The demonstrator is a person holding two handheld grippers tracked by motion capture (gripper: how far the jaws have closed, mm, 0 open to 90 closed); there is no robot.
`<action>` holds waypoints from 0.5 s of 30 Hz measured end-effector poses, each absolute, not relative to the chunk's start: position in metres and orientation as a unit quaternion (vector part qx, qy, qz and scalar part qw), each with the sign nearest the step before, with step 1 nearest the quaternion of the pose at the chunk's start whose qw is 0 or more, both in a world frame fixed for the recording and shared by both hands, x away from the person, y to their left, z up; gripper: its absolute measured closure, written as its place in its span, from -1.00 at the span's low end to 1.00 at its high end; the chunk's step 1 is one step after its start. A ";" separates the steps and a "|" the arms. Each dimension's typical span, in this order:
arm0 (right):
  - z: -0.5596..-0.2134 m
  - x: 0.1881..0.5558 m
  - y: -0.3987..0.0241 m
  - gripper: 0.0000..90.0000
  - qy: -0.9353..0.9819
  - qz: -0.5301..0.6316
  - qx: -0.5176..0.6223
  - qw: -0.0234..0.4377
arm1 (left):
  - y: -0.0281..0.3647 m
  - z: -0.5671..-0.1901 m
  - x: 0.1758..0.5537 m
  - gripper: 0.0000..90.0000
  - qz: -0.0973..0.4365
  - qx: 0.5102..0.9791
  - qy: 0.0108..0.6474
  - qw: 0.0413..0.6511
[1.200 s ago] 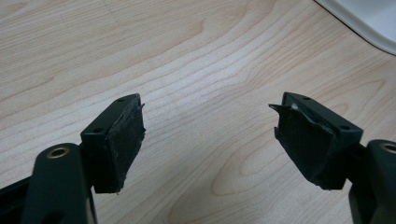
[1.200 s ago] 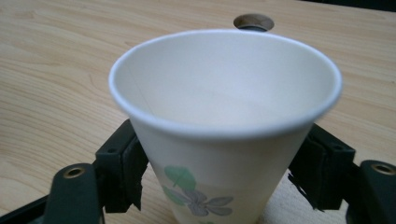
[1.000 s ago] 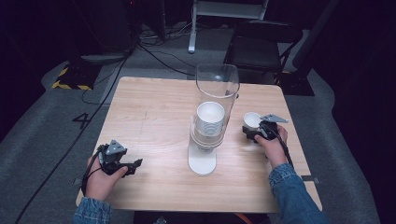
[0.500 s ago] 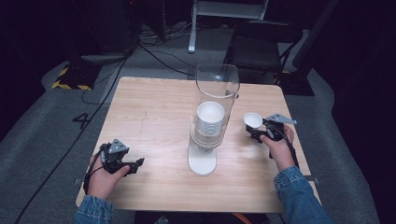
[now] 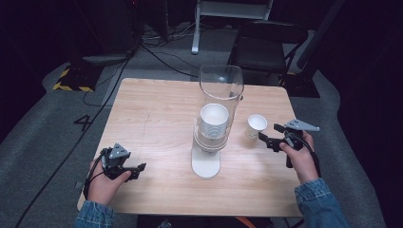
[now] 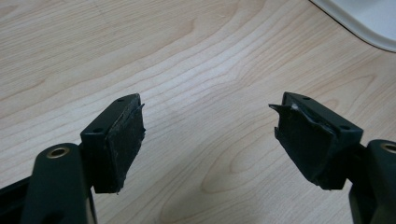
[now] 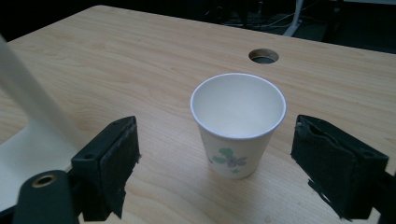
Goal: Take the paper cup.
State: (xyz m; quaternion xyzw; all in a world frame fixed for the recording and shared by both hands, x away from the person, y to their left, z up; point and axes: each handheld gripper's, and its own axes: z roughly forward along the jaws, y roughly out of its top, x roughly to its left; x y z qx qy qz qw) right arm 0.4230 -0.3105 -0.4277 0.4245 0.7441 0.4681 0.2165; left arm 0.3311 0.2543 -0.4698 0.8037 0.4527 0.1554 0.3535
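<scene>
A white paper cup [image 5: 256, 126] with a floral print stands upright and empty on the wooden table [image 5: 157, 118], right of the cup dispenser. My right gripper [image 5: 269, 134] sits just right of it, open. In the right gripper view the cup [image 7: 238, 123] stands a little ahead of the two spread pads [image 7: 116, 163], untouched. The dispenser's clear tube [image 5: 221, 90] holds a stack of cups [image 5: 214, 121] above a white base [image 5: 206, 164]. My left gripper [image 5: 138, 170] rests open at the table's front left, with bare wood between its pads [image 6: 121, 140].
A round cable hole [image 7: 264, 56] is cut in the table behind the cup. The corner of the dispenser's base [image 6: 369, 18] lies beyond the left gripper. A black chair [image 5: 266, 42] and floor cables [image 5: 157, 52] sit past the table's far edge.
My right gripper has let go of the paper cup and drawn back to the right. The cup stays standing where it was set. The left gripper has barely moved.
</scene>
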 end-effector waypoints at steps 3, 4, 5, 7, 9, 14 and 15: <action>-0.421 0.411 -0.317 -0.65 0.748 0.479 0.416 0.197 | 0.254 -0.470 0.332 -0.48 0.157 0.802 0.454 0.355; -0.417 0.403 -0.320 -0.65 0.742 0.490 0.414 0.194 | 0.254 -0.469 0.332 -0.48 0.155 0.801 0.456 0.355; -0.416 0.399 -0.322 -0.65 0.741 0.493 0.414 0.194 | 0.253 -0.470 0.332 -0.48 0.156 0.802 0.453 0.356; -0.414 0.396 -0.324 -0.65 0.743 0.493 0.410 0.192 | 0.253 -0.469 0.333 -0.48 0.155 0.803 0.452 0.356; -0.411 0.389 -0.327 -0.64 0.748 0.493 0.402 0.189 | 0.253 -0.470 0.333 -0.48 0.154 0.805 0.450 0.355; -0.404 0.373 -0.336 -0.64 0.761 0.486 0.388 0.187 | 0.253 -0.471 0.332 -0.49 0.153 0.804 0.451 0.356; -0.403 0.370 -0.338 -0.64 0.765 0.483 0.384 0.187 | 0.253 -0.470 0.332 -0.49 0.154 0.804 0.450 0.356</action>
